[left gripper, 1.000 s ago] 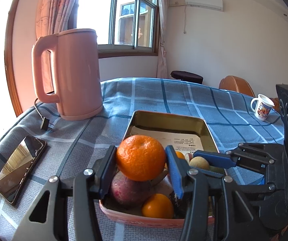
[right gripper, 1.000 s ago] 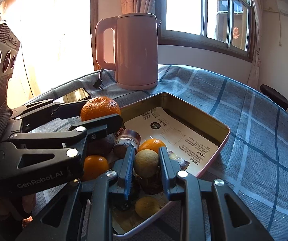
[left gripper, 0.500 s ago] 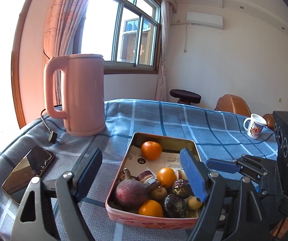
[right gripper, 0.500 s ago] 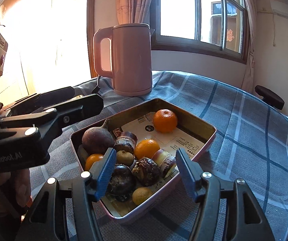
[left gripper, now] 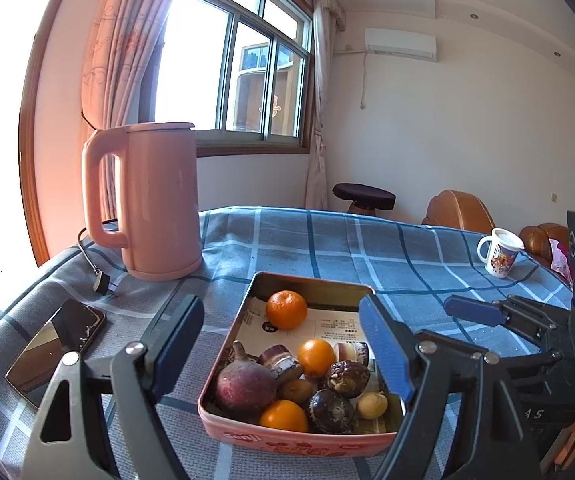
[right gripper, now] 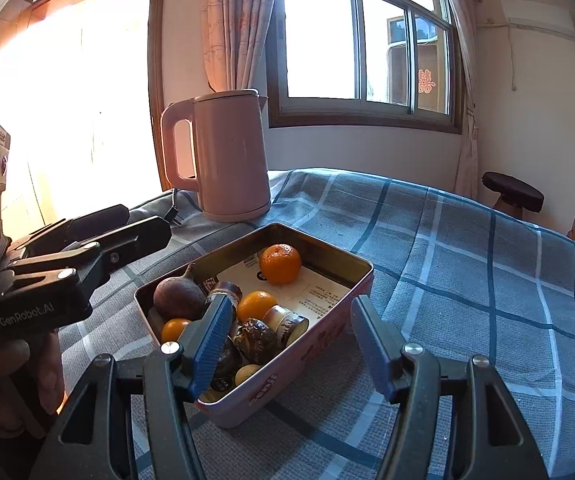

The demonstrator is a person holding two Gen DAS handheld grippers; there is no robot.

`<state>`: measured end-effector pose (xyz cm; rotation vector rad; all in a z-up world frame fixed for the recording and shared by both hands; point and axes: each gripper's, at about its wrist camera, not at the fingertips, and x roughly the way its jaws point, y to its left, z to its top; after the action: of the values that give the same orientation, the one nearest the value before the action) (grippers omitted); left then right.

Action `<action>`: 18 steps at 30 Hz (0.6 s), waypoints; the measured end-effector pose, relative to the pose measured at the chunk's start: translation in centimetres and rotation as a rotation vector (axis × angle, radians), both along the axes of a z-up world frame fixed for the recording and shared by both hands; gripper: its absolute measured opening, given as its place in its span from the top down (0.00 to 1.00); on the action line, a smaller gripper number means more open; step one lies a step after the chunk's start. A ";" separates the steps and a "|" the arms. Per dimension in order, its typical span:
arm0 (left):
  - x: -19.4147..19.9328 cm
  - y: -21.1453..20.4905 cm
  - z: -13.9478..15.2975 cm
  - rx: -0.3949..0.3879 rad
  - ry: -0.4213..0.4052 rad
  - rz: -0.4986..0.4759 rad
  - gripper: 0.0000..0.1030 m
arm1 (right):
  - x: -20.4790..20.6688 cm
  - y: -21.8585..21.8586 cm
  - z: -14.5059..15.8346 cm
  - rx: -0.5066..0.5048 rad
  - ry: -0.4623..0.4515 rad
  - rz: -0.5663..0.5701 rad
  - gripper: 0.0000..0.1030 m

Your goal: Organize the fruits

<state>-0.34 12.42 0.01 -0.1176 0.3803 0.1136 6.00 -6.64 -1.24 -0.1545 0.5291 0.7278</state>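
Tin (left gripper: pixel 307 281) of fruit central on plaid tablecloth (left gripper: pixel 367 248), rim clear all round. Lone orange (left gripper: pixel 286 309) at tin's far end on paper; other fruit crowded at near end. Left gripper (left gripper: pixel 283 346) released, spread wide before tin's near edge, holding nothing. Right gripper (right gripper: pixel 291 344) likewise released, straddling tin's near corner. Kettle (left gripper: pixel 155 200) beyond tin; phone (left gripper: pixel 55 346) left of tin.

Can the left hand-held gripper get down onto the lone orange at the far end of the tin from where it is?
Probably yes. The left hand-held gripper is open and empty, and the lone orange sits apart from the other fruit on bare paper, nothing over it. The tin wall close behind it may crowd one finger.
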 end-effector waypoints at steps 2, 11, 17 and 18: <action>0.0 -0.1 0.0 0.002 0.001 -0.001 0.20 | 0.1 -0.4 0.1 0.009 -0.004 -0.015 0.38; 0.1 -0.7 -0.1 0.014 0.006 -0.006 0.15 | 0.0 -1.5 0.5 0.034 -0.014 -0.043 0.38; 0.0 -0.7 -0.1 0.018 0.002 -0.001 0.14 | -0.2 -1.8 0.7 0.044 -0.021 -0.047 0.38; 0.1 -0.7 -0.1 0.018 0.003 -0.002 0.14 | -0.3 -1.9 0.7 0.046 -0.020 -0.047 0.38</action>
<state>-0.28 11.68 -0.08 -0.0992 0.3825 0.1150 5.74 -8.52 -0.53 -0.1059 0.4945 0.6909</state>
